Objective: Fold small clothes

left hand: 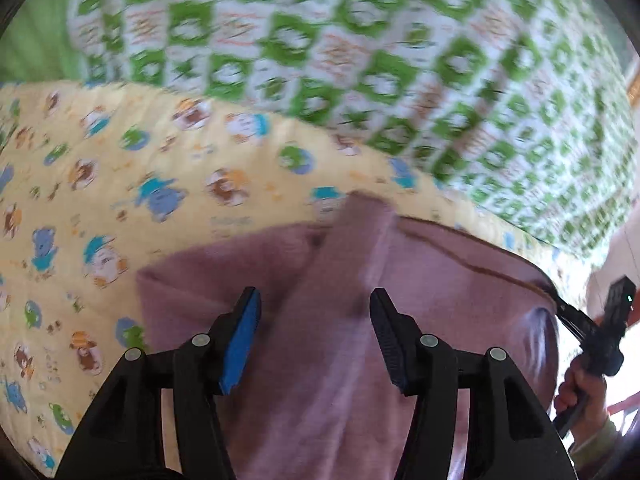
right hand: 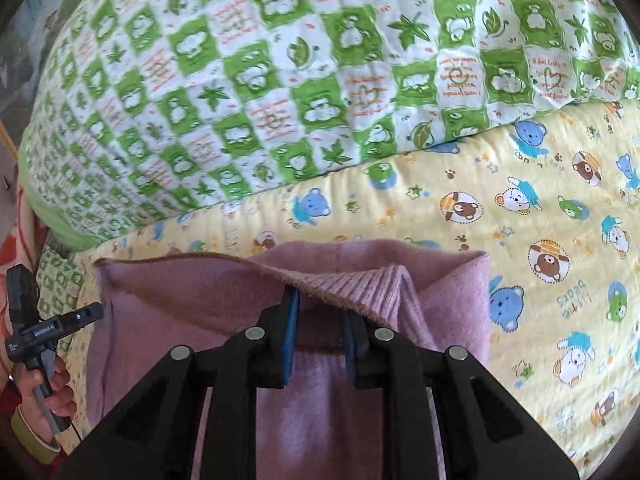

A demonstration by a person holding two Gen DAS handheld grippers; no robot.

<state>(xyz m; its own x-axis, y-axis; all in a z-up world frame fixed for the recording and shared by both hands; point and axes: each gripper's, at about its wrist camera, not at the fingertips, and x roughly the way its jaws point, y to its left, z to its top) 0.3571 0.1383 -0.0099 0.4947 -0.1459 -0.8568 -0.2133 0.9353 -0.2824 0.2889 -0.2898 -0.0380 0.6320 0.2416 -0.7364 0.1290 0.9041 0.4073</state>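
Pink garment (right hand: 192, 320) lies lower centre of frame on yellow bear-print sheet (right hand: 540, 208), green-check quilt (right hand: 280, 80) behind. Right claw (right hand: 322, 312) nipped tight on its ribbed folded edge. Left claw (left hand: 316, 300) jaws apart over the cloth, gripping nothing; L view blurred.

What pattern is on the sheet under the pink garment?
Pale yellow sheet printed with small cartoon bears in blue, brown, white and green; sharpest in the right wrist view.
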